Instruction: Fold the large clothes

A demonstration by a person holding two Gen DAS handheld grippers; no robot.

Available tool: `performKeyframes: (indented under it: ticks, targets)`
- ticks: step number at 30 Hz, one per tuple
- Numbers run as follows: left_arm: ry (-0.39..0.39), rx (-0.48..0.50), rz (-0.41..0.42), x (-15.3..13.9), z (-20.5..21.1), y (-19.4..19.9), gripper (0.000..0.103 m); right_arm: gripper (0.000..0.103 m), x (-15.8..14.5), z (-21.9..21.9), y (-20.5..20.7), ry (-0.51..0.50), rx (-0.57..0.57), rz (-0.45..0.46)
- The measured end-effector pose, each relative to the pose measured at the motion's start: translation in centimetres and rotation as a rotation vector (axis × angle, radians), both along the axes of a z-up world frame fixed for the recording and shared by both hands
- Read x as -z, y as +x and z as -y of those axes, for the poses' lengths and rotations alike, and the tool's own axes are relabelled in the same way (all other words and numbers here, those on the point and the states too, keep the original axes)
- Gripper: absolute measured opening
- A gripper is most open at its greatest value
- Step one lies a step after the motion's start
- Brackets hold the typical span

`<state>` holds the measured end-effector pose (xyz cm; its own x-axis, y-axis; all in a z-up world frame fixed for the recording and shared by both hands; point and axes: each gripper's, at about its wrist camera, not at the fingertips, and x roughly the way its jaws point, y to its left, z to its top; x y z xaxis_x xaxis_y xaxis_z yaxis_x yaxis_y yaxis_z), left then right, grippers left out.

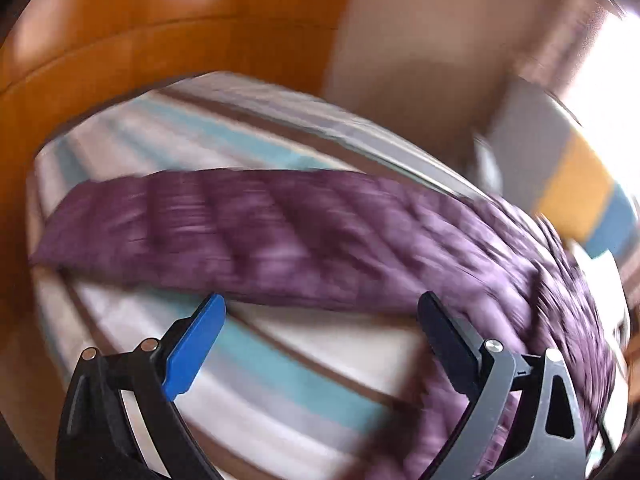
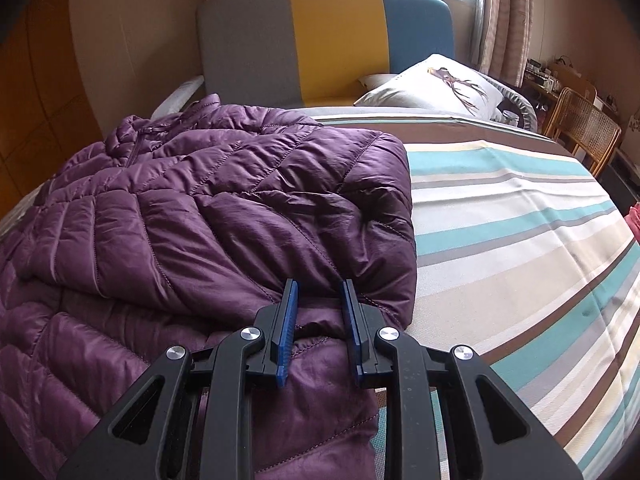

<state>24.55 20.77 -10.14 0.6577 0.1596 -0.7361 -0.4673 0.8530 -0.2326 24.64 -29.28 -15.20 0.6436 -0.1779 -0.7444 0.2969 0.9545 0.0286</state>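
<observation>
Purple quilted down jacket point(image 2: 208, 208) spread across the striped bed point(image 2: 520, 240), partly folded. Likely light, puffy, springy and slick-shelled; best pinched at a stitched seam or hem. Right hand-held gripper point(image 2: 318, 292) clamped narrowly on a fold at the jacket's near edge. Left hand-held gripper point(image 1: 320, 308) spread wide, empty, beside the jacket; view blurred.

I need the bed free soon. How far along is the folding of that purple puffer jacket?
Partly done. The purple jacket lies on the striped bedsheet, one side already folded over onto the body. The right gripper is closed on a fold at its near edge. The left gripper is open, holding nothing, in a blurred view. Further folds into a compact bundle appear to remain.
</observation>
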Motion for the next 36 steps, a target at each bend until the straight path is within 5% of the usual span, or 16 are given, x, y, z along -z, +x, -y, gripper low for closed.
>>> performKeyframes:
  ticks: [5,14,17,19,21,29,36]
  targets:
    - [-0.082,-0.227,-0.014,1.4,-7.2,-2.7,0.090,0.022,0.0,-0.2,-0.1,-0.005,0.000,0.001]
    - [-0.234,-0.440,0.000,4.5,-13.7,-4.7,0.071,0.022,-0.1,-0.1,-0.2,-0.011,0.000,0.001]
    - [-0.234,-0.464,0.011,5.0,-14.9,-3.9,0.049,0.022,-0.1,-0.2,-0.2,-0.016,-0.001,0.000]
    - [-0.258,-0.472,0.025,5.5,-15.7,-3.3,0.021,0.022,-0.2,-0.2,-0.3,-0.022,-0.001,-0.002]
    - [-0.287,-0.476,0.031,5.5,-15.9,-2.6,0.011,0.022,-0.2,-0.2,-0.3,-0.026,-0.001,-0.002]
    - [-0.059,-0.364,0.185,0.6,-10.0,-0.9,0.007,0.022,-0.1,-0.3,-0.4,-0.033,-0.001,-0.002]
    - [0.140,-0.044,0.226,-2.7,0.1,3.2,0.007,0.022,-0.2,-0.1,-0.4,-0.020,-0.001,0.003]
